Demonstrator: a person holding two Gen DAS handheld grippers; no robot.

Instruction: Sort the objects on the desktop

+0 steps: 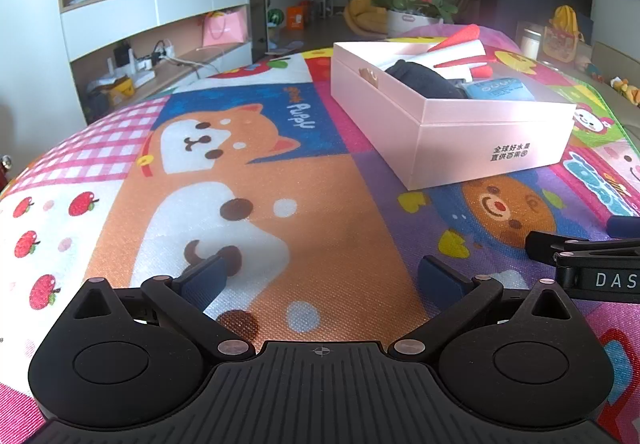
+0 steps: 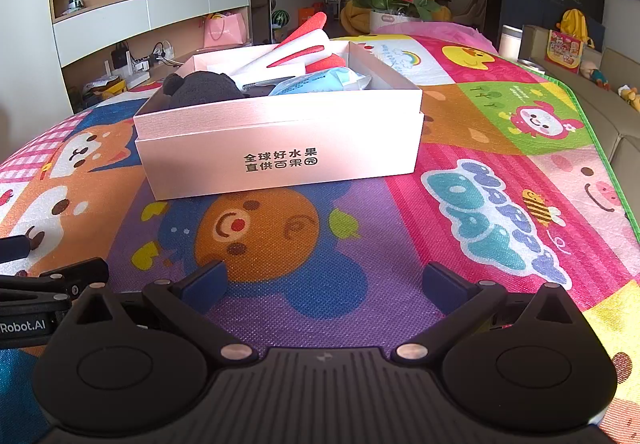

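One pink box [image 2: 280,147], one play mat [image 2: 500,147], two grippers [image 2: 324,284].

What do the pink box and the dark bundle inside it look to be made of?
Pink box: likely rigid paperboard with a satin, brushed-looking sheen; crisp edges and printed characters on its front. Dark bundle: soft fabric, probably knit or fleece; matte, fuzzy, slumped shape. Exact fibre can't be told.
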